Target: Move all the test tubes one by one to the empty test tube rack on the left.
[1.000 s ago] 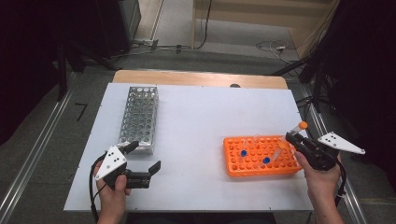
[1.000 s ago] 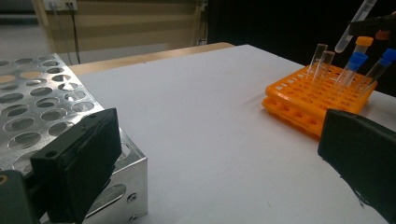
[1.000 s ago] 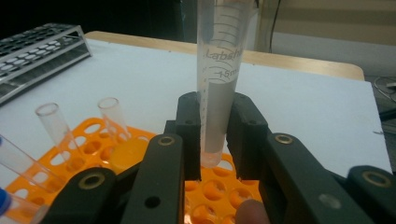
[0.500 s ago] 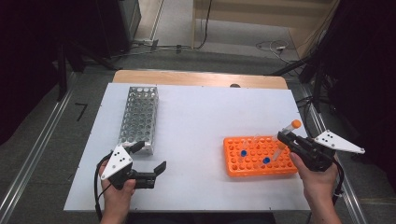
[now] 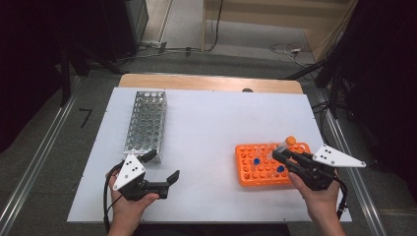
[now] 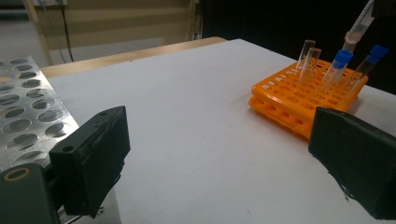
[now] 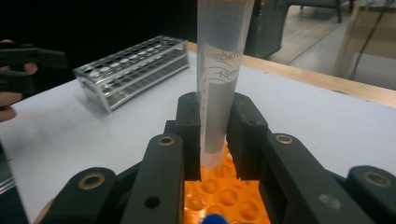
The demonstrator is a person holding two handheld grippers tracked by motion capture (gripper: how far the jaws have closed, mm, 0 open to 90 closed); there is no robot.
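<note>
My right gripper (image 5: 279, 153) is shut on a clear tube with an orange cap (image 5: 290, 140), tilted above the right end of the orange rack (image 5: 243, 169). In the right gripper view the tube (image 7: 222, 70) stands upright between the pads of that gripper (image 7: 218, 135), over the rack's holes (image 7: 219, 196). Two blue-capped tubes (image 6: 343, 58) and two uncapped ones stand in the rack (image 6: 289, 100). My left gripper (image 5: 162, 166) rests open on the table near the metal rack (image 5: 146, 123). Its jaws have just been closing a little, with nothing between them (image 6: 219, 126).
The long metal rack (image 6: 28, 107) lies at the left of the white table (image 5: 216, 123), its holes bare. A wooden strip (image 5: 206, 82) runs along the far edge. Rails and cables lie on the floor around.
My right gripper has carried the orange-capped tube leftward from beyond the rack's right end to above the rack. The left hand has hardly shifted.
</note>
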